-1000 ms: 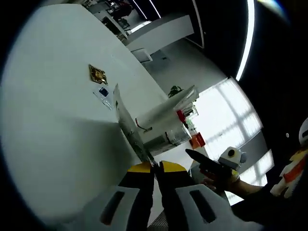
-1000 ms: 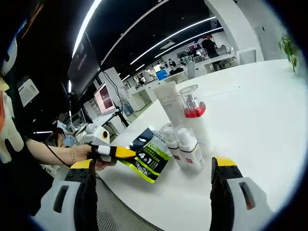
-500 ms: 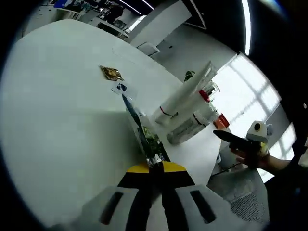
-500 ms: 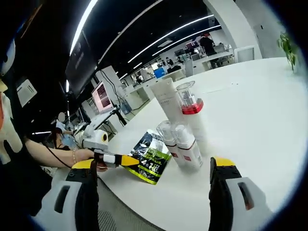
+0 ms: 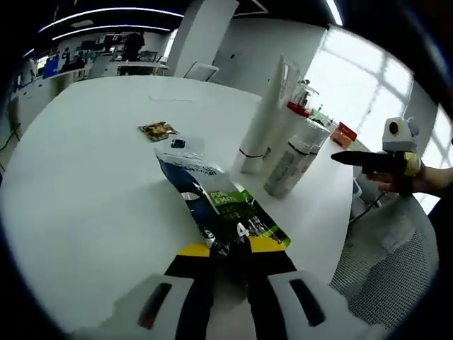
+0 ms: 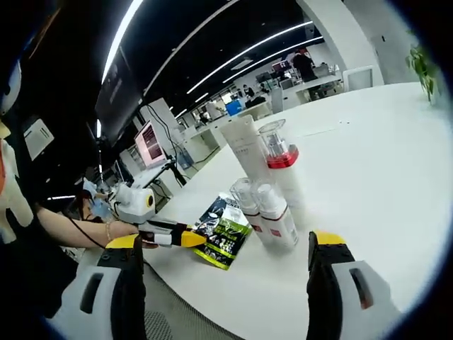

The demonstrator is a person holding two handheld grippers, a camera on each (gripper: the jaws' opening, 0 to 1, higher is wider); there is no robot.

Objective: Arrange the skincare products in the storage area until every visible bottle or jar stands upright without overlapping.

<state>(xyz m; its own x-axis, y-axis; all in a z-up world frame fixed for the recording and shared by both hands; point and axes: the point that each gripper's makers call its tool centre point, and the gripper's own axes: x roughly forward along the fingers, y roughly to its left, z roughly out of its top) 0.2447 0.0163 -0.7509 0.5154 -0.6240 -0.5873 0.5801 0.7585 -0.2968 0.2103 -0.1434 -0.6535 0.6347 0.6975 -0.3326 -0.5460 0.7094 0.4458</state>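
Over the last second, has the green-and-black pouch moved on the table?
Yes. In the right gripper view the pouch, held by the left gripper, has tipped down toward the white table, lying flatter beside the standing bottles.

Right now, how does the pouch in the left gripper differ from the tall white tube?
The pouch is flat, dark with a green panel; the white tube is tall, round and plain white. The pouch lies low over the table, clamped in the left gripper; the tube stands upright among the bottles, untouched. Both sit on the same white table.
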